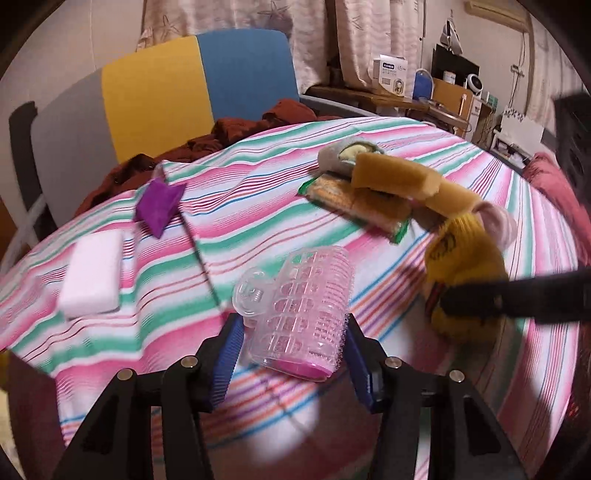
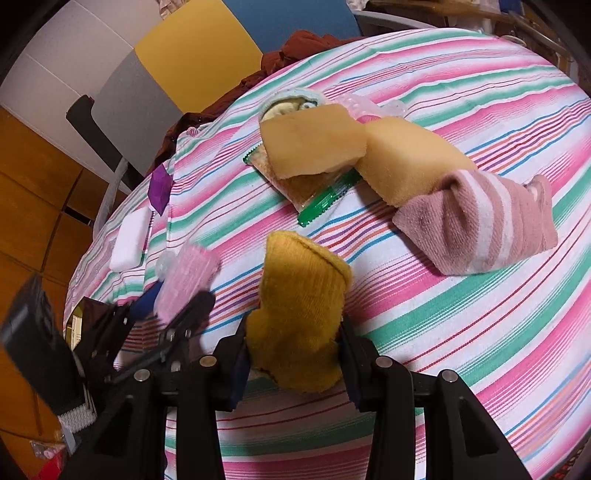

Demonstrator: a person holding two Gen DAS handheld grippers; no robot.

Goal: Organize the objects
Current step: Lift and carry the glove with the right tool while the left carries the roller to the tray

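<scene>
Pink hair roller (image 1: pixel 299 314) pinched between left gripper (image 1: pixel 291 354) pads, right gripper (image 2: pixel 293 354) clamping mustard sock (image 2: pixel 299 321)

I see a chair (image 1: pixel 155 99) with grey, yellow and blue panels behind the striped cloth (image 1: pixel 258 206). A dark red blanket (image 1: pixel 236 129) lies bunched beside it. Curtains (image 1: pixel 332 33) hang further back, near a white box (image 1: pixel 390 75).

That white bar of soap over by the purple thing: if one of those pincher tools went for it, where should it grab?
Probably across the white bar's two long sides, near the middle, coming down from above. It lies flat on the striped cloth and looks narrower that way, so the jaws need open less. The purple packet sits past its far end, clear of both long sides.
</scene>
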